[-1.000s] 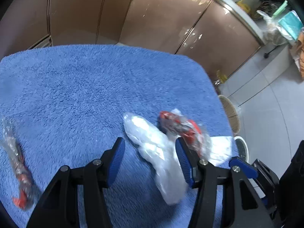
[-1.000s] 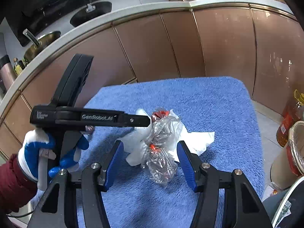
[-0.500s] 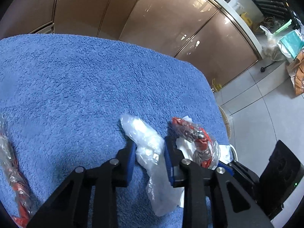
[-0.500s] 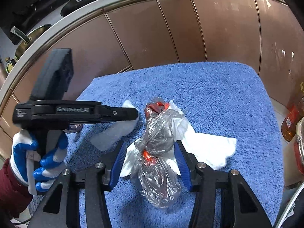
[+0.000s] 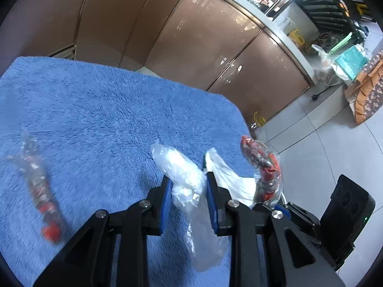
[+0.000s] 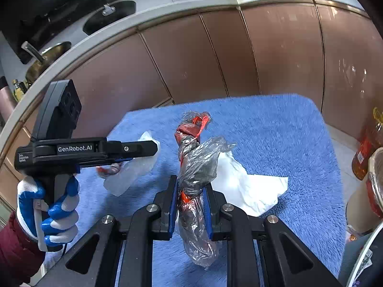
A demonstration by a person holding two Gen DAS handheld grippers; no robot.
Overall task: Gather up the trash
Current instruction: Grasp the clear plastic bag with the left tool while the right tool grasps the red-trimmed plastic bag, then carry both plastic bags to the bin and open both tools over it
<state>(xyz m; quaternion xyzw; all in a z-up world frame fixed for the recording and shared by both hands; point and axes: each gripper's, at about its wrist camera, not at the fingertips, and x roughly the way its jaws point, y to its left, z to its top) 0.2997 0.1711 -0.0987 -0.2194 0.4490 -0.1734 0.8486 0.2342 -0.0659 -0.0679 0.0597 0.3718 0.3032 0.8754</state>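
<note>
On the blue towel [image 5: 100,124], both grippers are now gripping pieces of trash that a second ago were lying loose between wide-open jaws. The left gripper [image 5: 188,186] is pinching the white plastic bag [image 5: 184,174] between its blue pads, jaws narrowed to a small gap filled by the bag, and the bag's lower end is hanging off the towel where earlier it was lying flat. The right gripper [image 6: 190,193] is closing on the clear wrapper with red print [image 6: 194,167]; its pads are already pressing the crumpled film from both sides, and the wrapper is standing up taller above the fingers than before.

The white bag is looking milky, wrinkled and half translucent. The clear wrapper is looking twisted and greyish, with a red knot at its top. A white tissue [image 6: 244,189] is lying crumpled on the towel just beside the right gripper. Another clear wrapper with red bits [image 5: 38,186] is lying blurred at the towel's left side, well apart from the left gripper.
</note>
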